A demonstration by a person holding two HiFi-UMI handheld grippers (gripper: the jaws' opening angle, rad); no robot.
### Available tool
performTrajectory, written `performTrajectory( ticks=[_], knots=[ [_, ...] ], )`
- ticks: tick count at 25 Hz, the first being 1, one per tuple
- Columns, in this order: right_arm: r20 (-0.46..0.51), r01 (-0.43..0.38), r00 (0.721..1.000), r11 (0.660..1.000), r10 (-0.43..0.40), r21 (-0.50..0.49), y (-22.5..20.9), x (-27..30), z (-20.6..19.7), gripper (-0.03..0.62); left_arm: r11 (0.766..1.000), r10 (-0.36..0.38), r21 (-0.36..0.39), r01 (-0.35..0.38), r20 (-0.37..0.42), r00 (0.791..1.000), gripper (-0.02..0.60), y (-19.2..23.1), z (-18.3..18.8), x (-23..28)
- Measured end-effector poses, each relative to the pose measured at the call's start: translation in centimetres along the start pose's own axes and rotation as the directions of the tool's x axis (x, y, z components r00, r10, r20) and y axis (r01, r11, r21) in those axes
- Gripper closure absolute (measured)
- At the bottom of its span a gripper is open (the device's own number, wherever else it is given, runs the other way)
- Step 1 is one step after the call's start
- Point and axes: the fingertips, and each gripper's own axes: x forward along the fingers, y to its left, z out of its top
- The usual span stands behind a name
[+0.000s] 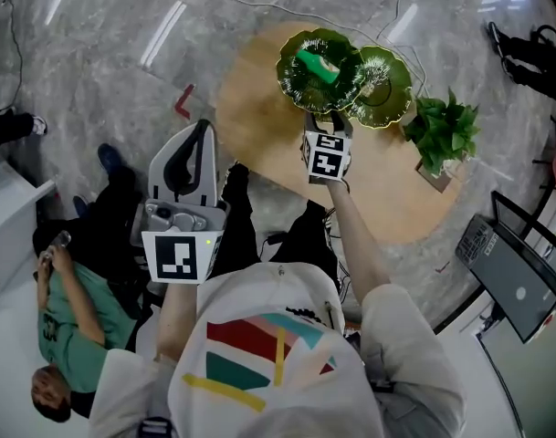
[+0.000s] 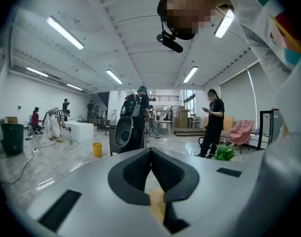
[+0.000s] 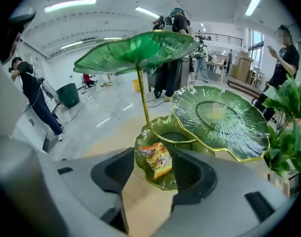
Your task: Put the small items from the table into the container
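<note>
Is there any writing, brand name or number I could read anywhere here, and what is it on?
Nothing reads clearly.
Snack packet in the lowest green dish: colourful print, too blurred to read.
Left marker cube, right marker cube: black-and-white square patterns, no words.
Seated person's green T-shirt: dark print, too small.

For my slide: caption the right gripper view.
Open right gripper aimed at a snack packet in the lowest green leaf dish.
</note>
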Motion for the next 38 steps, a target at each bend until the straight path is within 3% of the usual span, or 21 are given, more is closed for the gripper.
performTrajectory(
  ticks=[13, 15, 17, 18, 19, 20, 23, 28, 34, 38],
  knots=[
    [0.041, -0.016, 0.999, 0.998, 0.014, 0.053, -2.9, -6.4, 0.3, 0.372, 0.999, -0.041, 0.033, 0.04, 0.06, 0.997, 0.574, -4.0, 3.9, 0.7],
    [0.037, -0.087, 0.996, 0.995, 0.086, 0.045, -2.3, -8.7, 0.7, 0.372, 0.998, -0.054, 0.046, 0.051, 0.077, 0.996, 0.574, -4.9, 5.1, 0.9],
    [0.038, -0.244, 0.97, 0.967, 0.242, 0.078, -0.9, -11.6, 1.7, 0.373, 0.996, -0.07, 0.061, 0.064, 0.104, 0.992, 0.574, -5.9, 6.5, 1.2],
    [0.064, -0.299, 0.954, 0.948, 0.293, 0.109, -0.5, -13.1, 2.7, 0.395, 0.995, -0.077, 0.068, 0.069, 0.12, 0.99, 0.574, -6.4, 7.3, 1.3],
    [0.099, -0.313, 0.948, 0.941, 0.302, 0.13, -0.6, -14.7, 3.9, 0.475, 0.995, -0.084, 0.072, 0.074, 0.135, 0.987, 0.574, -7.0, 8.0, 1.4],
    [0.13, -0.297, 0.951, 0.947, 0.281, 0.125, -1.0, -16.2, 5.3, 0.569, 0.994, -0.089, 0.076, 0.079, 0.149, 0.985, 0.574, -7.5, 8.7, 1.4],
    [0.234, -0.228, 0.947, 0.974, 0.22, 0.01, -1.8, -20.5, 10.0, 0.58, 0.991, -0.114, 0.095, 0.097, 0.196, 0.974, 0.574, -9.3, 11.1, 1.4],
    [0.459, -0.107, 0.875, 0.986, 0.153, -0.125, -3.4, -28.2, 16.9, 0.58, 0.977, -0.196, 0.14, 0.164, 0.258, 0.946, 0.574, -12.5, 13.8, 1.9],
    [0.64, -0.076, 0.762, 0.995, 0.102, -0.068, -3.8, -36.3, 19.8, 0.58, 0.966, -0.243, 0.176, 0.191, 0.346, 0.906, 0.574, -14.2, 17.9, 1.3],
    [0.645, -0.071, 0.757, 0.994, 0.105, -0.08, -3.9, -37.4, 19.7, 0.58, 0.959, -0.27, 0.187, 0.213, 0.375, 0.887, 0.574, -15.5, 19.5, 1.6]
  ],
)
